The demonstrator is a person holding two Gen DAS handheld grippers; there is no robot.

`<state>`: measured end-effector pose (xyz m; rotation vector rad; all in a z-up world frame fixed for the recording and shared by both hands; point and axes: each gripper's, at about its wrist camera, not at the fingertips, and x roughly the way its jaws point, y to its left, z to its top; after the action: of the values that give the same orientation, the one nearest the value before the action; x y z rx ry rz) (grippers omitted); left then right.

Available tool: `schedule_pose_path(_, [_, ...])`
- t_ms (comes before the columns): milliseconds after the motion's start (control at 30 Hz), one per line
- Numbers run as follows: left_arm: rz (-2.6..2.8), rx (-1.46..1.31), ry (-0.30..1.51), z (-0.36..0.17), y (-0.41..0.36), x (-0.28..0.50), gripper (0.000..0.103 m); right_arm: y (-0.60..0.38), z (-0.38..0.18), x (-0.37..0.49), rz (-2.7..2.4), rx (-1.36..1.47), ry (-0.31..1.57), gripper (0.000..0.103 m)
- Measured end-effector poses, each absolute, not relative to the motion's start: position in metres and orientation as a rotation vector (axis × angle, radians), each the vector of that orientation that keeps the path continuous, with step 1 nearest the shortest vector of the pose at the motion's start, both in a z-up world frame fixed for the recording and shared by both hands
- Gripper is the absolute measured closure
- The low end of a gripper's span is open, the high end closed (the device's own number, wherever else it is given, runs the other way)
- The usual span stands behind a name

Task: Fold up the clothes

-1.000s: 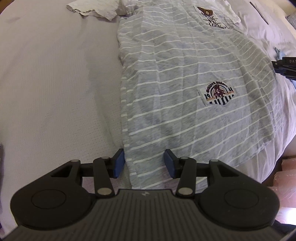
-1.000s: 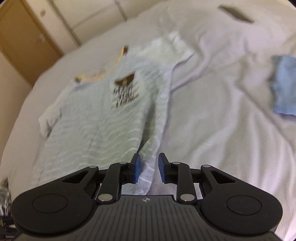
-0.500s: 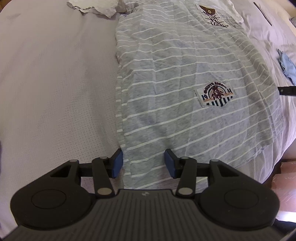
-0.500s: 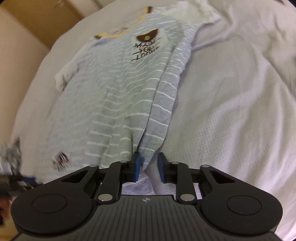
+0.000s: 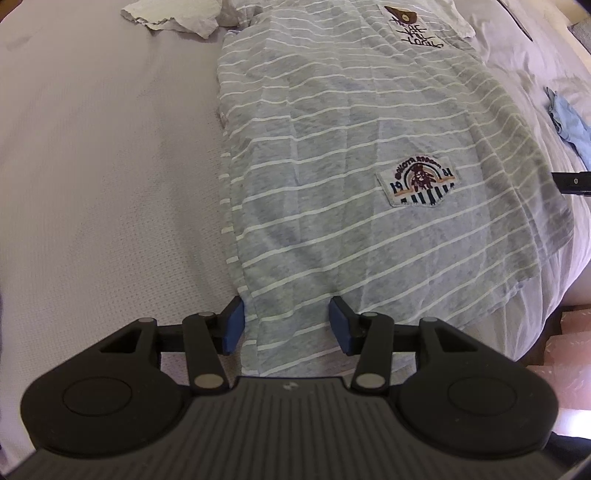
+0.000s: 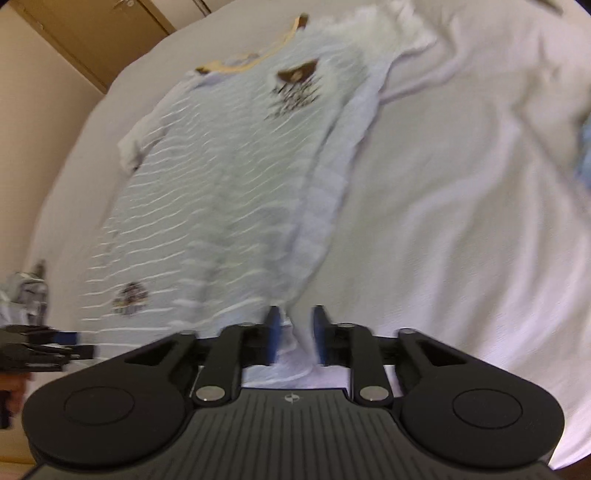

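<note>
where the left wrist view looks steeply down, a grey t-shirt (image 5: 332, 155) with thin white stripes lies flat along a pale bed (image 5: 92, 166), its hem nearest the camera and its collar end far at the top. the left gripper (image 5: 286, 325) hangs over the hem's left corner with its blue pads (image 5: 233, 325) well apart; the shirt's folded left edge runs between them, and neither pad presses on the cloth. a sewn badge (image 5: 419, 182) sits on the lower right of the shirt, and a dark chest print (image 5: 413, 27) shows near the top. a crumpled white sleeve (image 5: 173, 16) lies at the upper left, a light blue cloth (image 5: 570, 122) rests on the bed at the right edge, and the black tip of the other tool (image 5: 572, 181) pokes in just below it.

in the right wrist view, which is blurred, the same shirt (image 6: 229, 192) stretches away to its yellow-trimmed collar (image 6: 255, 61). the right gripper (image 6: 295, 332) is at the hem's right corner, its jaws opening, with a ridge of fabric standing between the blue pads (image 6: 272, 334); whether they touch it i cannot tell. the left gripper (image 6: 70, 341) shows at the left edge, beside the hem. a wooden door (image 6: 96, 33) stands beyond the bed (image 6: 461, 221).
</note>
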<state>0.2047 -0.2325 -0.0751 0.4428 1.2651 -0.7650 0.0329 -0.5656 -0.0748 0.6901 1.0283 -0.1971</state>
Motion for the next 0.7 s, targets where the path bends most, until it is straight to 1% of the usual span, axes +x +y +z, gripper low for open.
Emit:
schedule_pose_path(100, [-0.768, 0.437, 1.265, -0.075, -0.231, 0.203, 0.059, -0.551, -0.071, 0.032, -0.172, 0.692, 1.028, 0.071])
schedule_pose_path(167, [-0.770, 0.434, 1.265, -0.076, -0.230, 0.202, 0.059, -0.538, -0.068, 0.031, -0.177, 0.626, 1.051, 0.079])
schedule_pose_path(200, [-0.772, 0.434, 1.265, -0.076, -0.231, 0.201, 0.058, -0.533, -0.065, 0.031, -0.167, 0.609, 1.056, 0.091])
schedule_pose_path(267, [-0.775, 0.435, 1.264, -0.077, -0.232, 0.200, 0.058, -0.521, -0.059, 0.034, -0.133, 0.596, 1.050, 0.090])
schedule_pose_path(300, [-0.777, 0.435, 1.264, -0.078, -0.232, 0.199, 0.058, -0.513, -0.057, 0.038, -0.106, 0.585, 1.044, 0.089])
schedule_pose_path(333, [-0.780, 0.436, 1.264, -0.078, -0.233, 0.199, 0.058, -0.507, -0.056, 0.043, -0.079, 0.576, 1.040, 0.084])
schedule_pose_path(500, [-0.795, 0.440, 1.262, -0.077, -0.232, 0.201, 0.057, -0.489, -0.056, 0.060, 0.043, 0.619, 1.013, 0.071])
schedule_pose_path(600, [-0.797, 0.432, 1.263, -0.078, -0.230, 0.203, 0.056, -0.495, -0.044, 0.049, -0.045, 0.617, 0.957, 0.071])
schedule_pose_path(667, [-0.795, 0.428, 1.263, -0.079, -0.230, 0.202, 0.056, -0.502, -0.036, 0.035, -0.128, 0.621, 0.927, 0.063])
schedule_pose_path(700, [-0.794, 0.426, 1.263, -0.080, -0.230, 0.202, 0.056, -0.505, -0.034, 0.029, -0.165, 0.618, 0.921, 0.053])
